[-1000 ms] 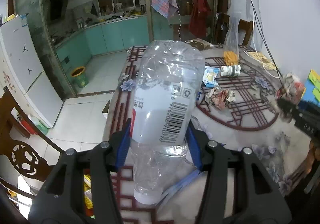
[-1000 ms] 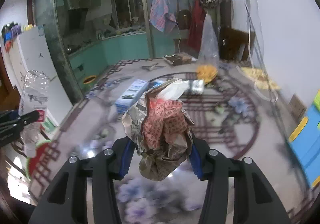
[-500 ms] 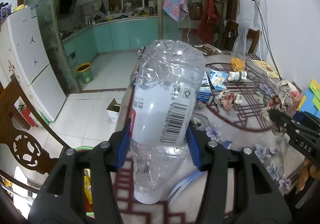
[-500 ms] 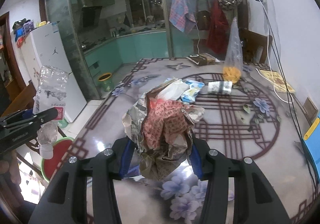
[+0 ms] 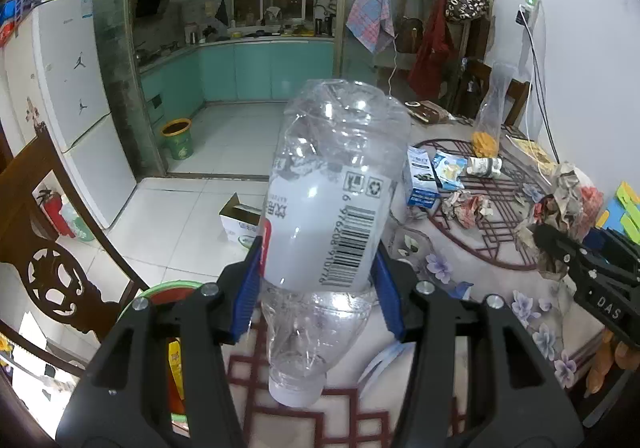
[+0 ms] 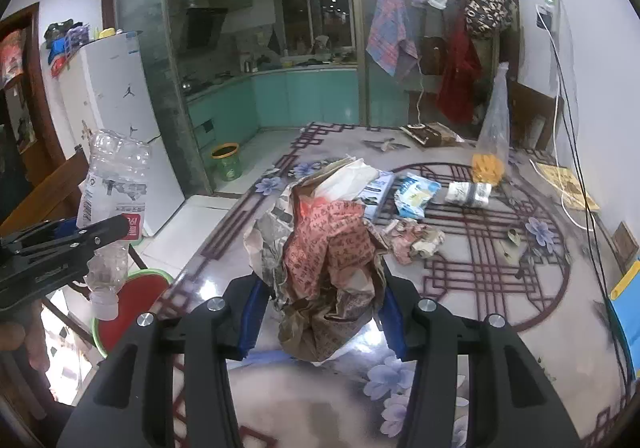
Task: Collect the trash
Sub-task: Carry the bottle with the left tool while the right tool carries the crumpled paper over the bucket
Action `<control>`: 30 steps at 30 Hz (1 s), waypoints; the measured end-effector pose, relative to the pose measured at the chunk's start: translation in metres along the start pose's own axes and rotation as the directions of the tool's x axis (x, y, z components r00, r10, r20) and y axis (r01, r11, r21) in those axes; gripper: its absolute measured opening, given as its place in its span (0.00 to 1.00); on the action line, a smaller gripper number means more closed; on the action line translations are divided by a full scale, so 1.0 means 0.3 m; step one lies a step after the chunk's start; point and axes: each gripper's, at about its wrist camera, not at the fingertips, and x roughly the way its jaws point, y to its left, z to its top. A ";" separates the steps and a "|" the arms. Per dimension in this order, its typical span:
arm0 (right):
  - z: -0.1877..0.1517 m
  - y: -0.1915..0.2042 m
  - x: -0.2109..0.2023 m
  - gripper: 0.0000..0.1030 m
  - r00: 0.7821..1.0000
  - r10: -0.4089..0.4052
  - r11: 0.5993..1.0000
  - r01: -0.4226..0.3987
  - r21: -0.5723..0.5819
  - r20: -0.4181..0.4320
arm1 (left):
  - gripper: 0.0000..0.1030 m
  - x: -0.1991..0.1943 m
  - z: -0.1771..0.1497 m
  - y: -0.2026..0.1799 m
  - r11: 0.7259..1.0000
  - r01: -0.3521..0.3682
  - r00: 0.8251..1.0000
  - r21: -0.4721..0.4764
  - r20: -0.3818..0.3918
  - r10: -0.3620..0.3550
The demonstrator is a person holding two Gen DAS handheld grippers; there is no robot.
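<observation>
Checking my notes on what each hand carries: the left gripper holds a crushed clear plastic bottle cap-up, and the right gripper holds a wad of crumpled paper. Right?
Not quite: the bottle in the left gripper hangs cap-down, as the left wrist view shows. The right gripper does hold the wad of crumpled paper.

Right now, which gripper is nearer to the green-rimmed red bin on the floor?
Left. The left gripper, holding the clear plastic bottle, hangs just above the bin beside the table. The right gripper, holding crumpled paper, is over the table.
</observation>
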 end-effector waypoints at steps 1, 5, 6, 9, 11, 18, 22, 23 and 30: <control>0.002 0.014 0.000 0.46 1.000 0.004 1.000 -0.004 -0.006 -0.001 | 0.48 -0.004 -0.003 0.012 1.000 0.000 1.000 -0.004 0.001 0.000; 0.005 0.052 0.002 0.46 1.000 0.017 1.000 -0.017 -0.018 -0.004 | 0.48 -0.017 -0.010 0.044 1.000 -0.004 1.000 -0.025 0.007 0.004; 0.004 0.060 0.003 0.46 1.000 0.020 1.000 -0.020 -0.021 -0.005 | 0.48 -0.020 -0.012 0.059 0.999 -0.005 1.000 -0.039 0.008 0.006; 0.000 0.090 0.012 0.46 0.999 0.034 0.999 -0.035 -0.032 -0.012 | 0.48 -0.020 -0.016 0.096 0.998 -0.008 1.000 -0.068 0.001 0.009; -0.001 0.115 0.018 0.46 0.999 0.045 0.998 -0.045 -0.042 -0.018 | 0.48 -0.023 -0.019 0.118 0.997 -0.014 1.000 -0.080 0.000 0.015; 0.001 0.158 0.029 0.46 0.997 0.064 0.996 -0.066 -0.065 -0.029 | 0.48 -0.036 -0.027 0.173 0.994 -0.035 0.999 -0.107 0.004 0.035; -0.015 0.182 0.040 0.46 0.995 0.085 0.994 -0.088 -0.072 -0.045 | 0.48 -0.037 -0.037 0.200 0.991 -0.059 0.998 -0.123 -0.005 0.059; -0.019 0.191 0.043 0.47 0.995 0.091 0.992 -0.095 -0.077 -0.051 | 0.48 -0.039 -0.040 0.210 0.989 -0.059 0.998 -0.133 -0.006 0.059; -0.044 0.246 0.076 0.47 0.989 0.126 0.986 -0.133 -0.101 -0.080 | 0.48 -0.041 -0.059 0.265 0.985 -0.090 0.996 -0.147 -0.020 0.089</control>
